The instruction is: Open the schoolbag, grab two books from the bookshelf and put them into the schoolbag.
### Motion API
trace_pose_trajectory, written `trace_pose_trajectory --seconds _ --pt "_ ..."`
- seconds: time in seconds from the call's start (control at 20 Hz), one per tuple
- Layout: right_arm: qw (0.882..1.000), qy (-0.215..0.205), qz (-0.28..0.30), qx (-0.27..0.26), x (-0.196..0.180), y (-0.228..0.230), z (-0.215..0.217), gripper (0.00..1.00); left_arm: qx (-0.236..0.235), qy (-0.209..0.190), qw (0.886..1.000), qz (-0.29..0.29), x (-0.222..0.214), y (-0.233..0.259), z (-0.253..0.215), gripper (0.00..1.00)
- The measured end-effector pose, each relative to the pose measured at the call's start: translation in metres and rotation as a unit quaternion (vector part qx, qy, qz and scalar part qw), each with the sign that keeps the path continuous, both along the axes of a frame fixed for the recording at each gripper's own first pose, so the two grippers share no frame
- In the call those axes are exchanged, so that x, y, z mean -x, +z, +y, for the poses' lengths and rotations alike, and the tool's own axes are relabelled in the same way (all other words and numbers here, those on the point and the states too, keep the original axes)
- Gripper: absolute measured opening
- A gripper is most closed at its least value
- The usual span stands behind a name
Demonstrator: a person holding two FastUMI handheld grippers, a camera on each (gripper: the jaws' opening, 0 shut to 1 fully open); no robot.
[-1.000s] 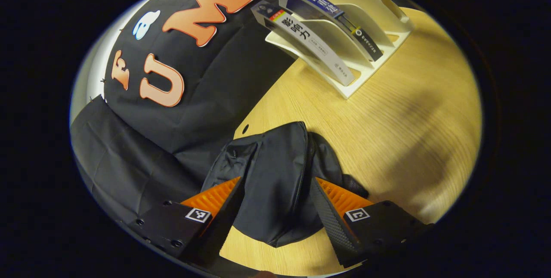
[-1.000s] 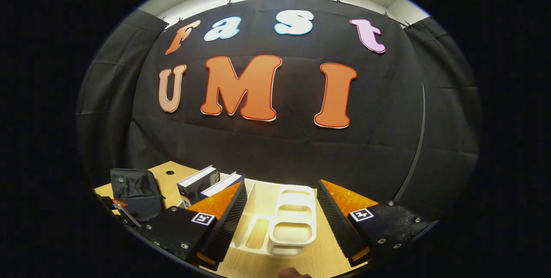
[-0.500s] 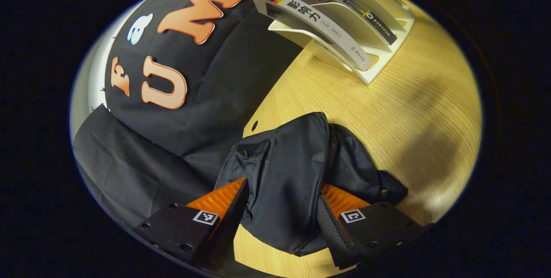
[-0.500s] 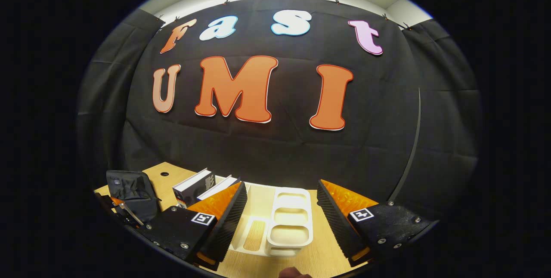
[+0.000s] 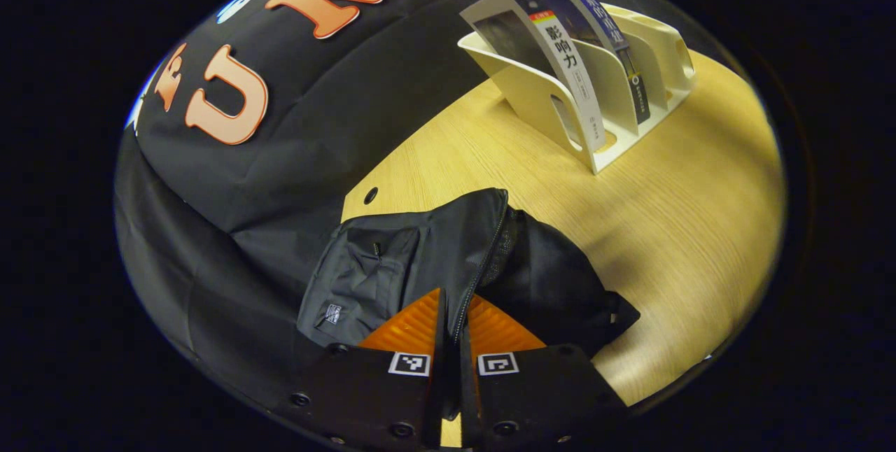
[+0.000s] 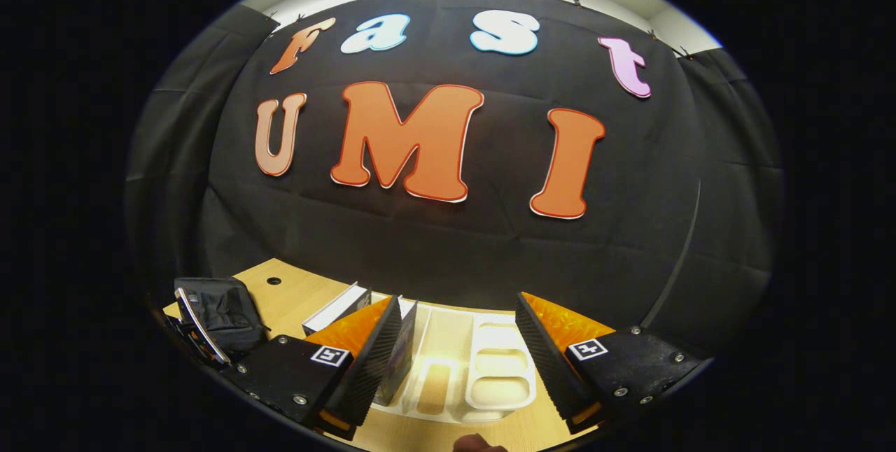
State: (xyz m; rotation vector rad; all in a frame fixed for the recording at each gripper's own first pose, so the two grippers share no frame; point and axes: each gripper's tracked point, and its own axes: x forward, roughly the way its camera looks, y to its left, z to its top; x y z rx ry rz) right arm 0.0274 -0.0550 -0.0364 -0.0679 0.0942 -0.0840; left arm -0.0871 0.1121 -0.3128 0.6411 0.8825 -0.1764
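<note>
Left gripper (image 5: 453,312): fingers nearly together, pinched on the zipper seam of the black schoolbag (image 5: 448,256), which lies on the wooden table (image 5: 672,228) directly ahead. Beyond the bag, ahead and to the right: white bookshelf (image 5: 539,99) holding two books (image 5: 570,67), leaning in its slots.

Right gripper (image 6: 458,340): fingers wide apart, nothing between them, poised above the bookshelf (image 6: 483,368). Books (image 6: 336,308) just past its left finger; schoolbag (image 6: 217,312) farther left.

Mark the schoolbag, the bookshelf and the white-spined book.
schoolbag (image 5: 420,256): left gripper view, front panel beside the zipper.
bookshelf (image 5: 532,99): left gripper view, nearest divider wall.
white-spined book (image 5: 574,81): left gripper view, middle of the spine.
</note>
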Motion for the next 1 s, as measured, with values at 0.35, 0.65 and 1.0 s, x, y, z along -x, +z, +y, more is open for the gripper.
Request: trace_pose_trajectory --seconds 0.35,0.65,1.0 --pt "0.999 -0.003 0.051 -0.009 -0.030 -0.002 0.037 0.98 0.044 -0.046 0.997 0.037 -0.010 0.028 0.013 0.07" --pt "0.996 0.000 0.090 0.027 -0.052 0.003 0.066 0.98 0.103 -0.060 0.990 0.076 -0.017 0.053 0.032 0.06" --pt "0.986 0.009 0.162 0.037 -0.076 -0.004 0.094 0.98 0.178 -0.063 0.976 0.106 -0.035 0.076 0.052 0.06"
